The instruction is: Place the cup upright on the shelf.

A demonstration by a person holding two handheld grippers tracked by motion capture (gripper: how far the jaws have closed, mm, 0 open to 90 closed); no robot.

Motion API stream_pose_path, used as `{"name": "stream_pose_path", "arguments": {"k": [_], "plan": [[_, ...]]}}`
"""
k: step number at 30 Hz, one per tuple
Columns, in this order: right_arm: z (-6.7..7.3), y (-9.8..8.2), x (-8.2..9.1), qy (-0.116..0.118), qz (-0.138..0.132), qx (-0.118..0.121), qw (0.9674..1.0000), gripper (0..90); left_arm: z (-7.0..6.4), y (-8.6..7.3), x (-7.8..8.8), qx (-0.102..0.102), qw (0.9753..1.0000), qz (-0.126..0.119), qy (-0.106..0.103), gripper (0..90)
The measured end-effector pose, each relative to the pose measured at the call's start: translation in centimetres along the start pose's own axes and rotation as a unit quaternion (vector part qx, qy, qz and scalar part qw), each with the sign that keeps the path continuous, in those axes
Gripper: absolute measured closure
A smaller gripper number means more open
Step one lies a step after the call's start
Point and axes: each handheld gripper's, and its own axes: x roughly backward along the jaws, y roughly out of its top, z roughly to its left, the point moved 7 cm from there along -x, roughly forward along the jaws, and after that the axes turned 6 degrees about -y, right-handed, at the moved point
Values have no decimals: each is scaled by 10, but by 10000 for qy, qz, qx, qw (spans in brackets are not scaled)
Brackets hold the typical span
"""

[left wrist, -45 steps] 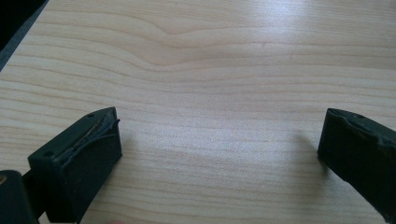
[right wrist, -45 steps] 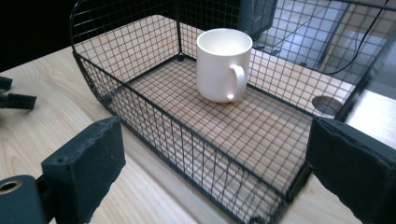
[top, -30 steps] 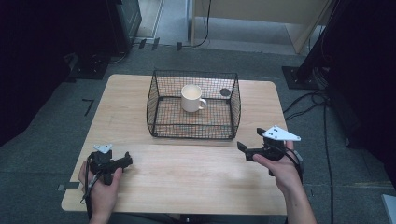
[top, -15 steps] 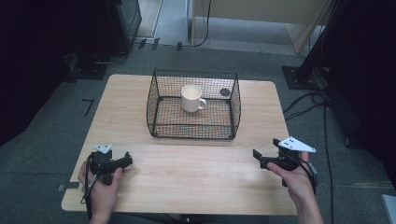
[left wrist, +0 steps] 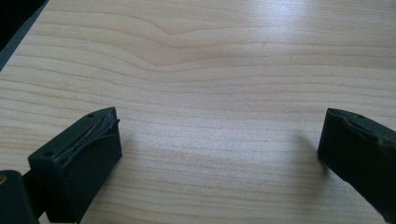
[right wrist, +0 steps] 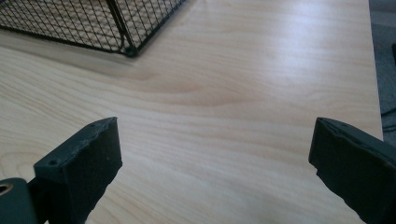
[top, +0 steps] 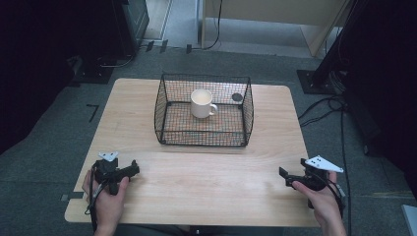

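The white mug [top: 202,103] stands upright inside the black wire basket [top: 204,139] at the far middle of the counter [top: 206,177], handle to the right; a small dark round thing [top: 237,97] lies behind it. We hold both tools low at the near edge, well apart from the basket. Our left tool [top: 134,170] is spread wide over bare wood, empty; our right tool [top: 284,175] likewise gapes, empty, with the basket's corner [right wrist: 128,49] ahead. If the mug is wanted, we judge it best to come over the basket's rim from above, jaws kept wide, and close on the mug's wall without nudging the wire.
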Motion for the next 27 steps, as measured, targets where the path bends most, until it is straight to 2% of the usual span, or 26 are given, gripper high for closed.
{"name": "stream_pose_path", "arguments": {"k": [7,11,13,14,16,19,27], "plan": [[-11,-26,1,-100,230,-176,9995,19,0,0,0,1,10000,-1,0,0],[-12,-34,-1,-166,332,-119,9992,19,0,0,0,0,10000,1,0,0],[-10,-41,-6,-181,497,-97,9986,19,0,0,0,-1,10000,0,0,0],[-10,-41,-6,-181,497,-97,9986,19,0,0,0,0,10000,-2,0,0],[-10,-43,-7,-340,636,-106,9973,19,0,0,0,-1,10000,0,0,0],[-11,-45,-9,-659,752,129,9949,12,0,0,0,1,10000,-2,-1,0],[-11,-45,-10,-772,759,33,9941,11,0,0,0,-1,10000,0,0,0]]}}
